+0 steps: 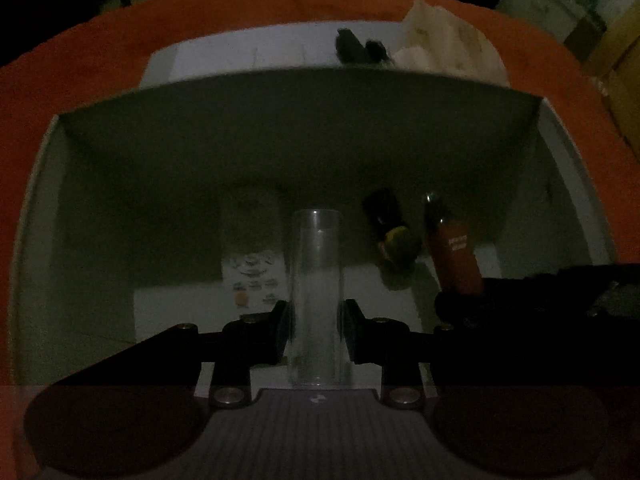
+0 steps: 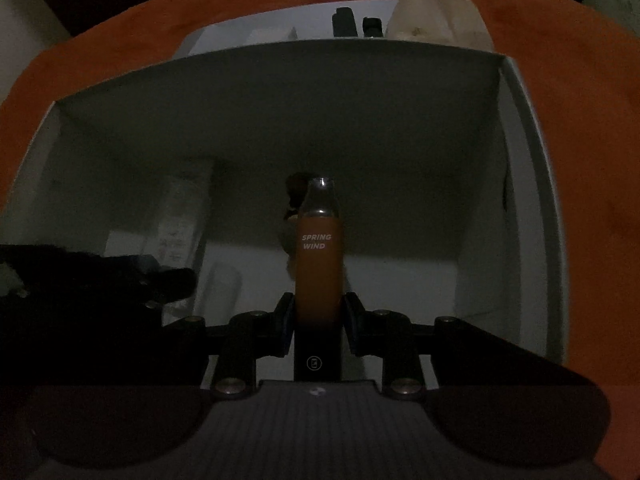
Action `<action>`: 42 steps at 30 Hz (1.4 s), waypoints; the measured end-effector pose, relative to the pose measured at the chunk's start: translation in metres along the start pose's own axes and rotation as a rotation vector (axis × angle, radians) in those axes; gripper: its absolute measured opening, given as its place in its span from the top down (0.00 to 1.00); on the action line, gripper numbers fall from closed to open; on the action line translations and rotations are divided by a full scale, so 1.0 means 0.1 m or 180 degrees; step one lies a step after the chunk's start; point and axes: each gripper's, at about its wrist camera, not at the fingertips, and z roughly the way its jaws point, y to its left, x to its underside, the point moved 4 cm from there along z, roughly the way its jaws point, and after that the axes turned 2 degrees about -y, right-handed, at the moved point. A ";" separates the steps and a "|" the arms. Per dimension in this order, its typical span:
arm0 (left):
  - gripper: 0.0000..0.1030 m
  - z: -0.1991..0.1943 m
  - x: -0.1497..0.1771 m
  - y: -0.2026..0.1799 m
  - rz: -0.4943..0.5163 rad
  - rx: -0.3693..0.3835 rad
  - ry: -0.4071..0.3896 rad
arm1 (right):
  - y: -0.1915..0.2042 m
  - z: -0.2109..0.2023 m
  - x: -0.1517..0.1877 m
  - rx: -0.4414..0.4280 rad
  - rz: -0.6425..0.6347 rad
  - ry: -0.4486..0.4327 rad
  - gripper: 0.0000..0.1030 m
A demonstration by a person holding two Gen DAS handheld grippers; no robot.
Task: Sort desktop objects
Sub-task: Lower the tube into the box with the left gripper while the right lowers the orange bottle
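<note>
**Helper:** What do you see, big things first?

**Me:** An orange cloth (image 1: 280, 4) covers the table. On it sits a big white box (image 2: 532, 184) with tall walls, open at the top. Both my tools are poking down into that box. It is very dark in there.

**Helper:** What does each tool have?

**Me:** My left gripper (image 1: 316, 330) is closed snug on a clear plastic tube (image 1: 316, 280). The tube points straight away from me, along the fingers, toward the far wall. My right gripper (image 2: 318, 326) is closed snug on an orange and black stick marked SPRING WIND (image 2: 318, 256). It points the same way, with its clear tip farthest from me.

**Helper:** What else is in the box?

**Me:** A flat white packet with small pictures (image 1: 252, 264) lies on the floor, just left of the tube. A small dark thing with a yellow part (image 1: 394, 232) lies between the tube and the stick. I cannot tell what it is.

**Helper:** What matters most now?

**Me:** I think it is the gap. Both things hang side by side, long ways forward, over the box floor. The packet is nearer my left tool. The dark thing is near both.
</note>
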 end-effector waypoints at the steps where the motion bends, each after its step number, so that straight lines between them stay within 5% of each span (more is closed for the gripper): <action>1: 0.76 0.03 0.01 0.00 -0.0012 -0.0017 -0.0003 | -0.01 0.02 0.01 -0.0002 0.0011 0.0004 0.73; 30: 0.76 0.44 0.02 -0.09 -0.0065 0.0070 0.0394 | -0.13 0.14 0.07 0.0072 0.0294 0.0302 0.73; 42: 0.65 0.39 0.07 -0.13 -0.0022 -0.0024 0.0373 | -0.17 0.14 0.01 0.0132 0.0334 0.0227 0.71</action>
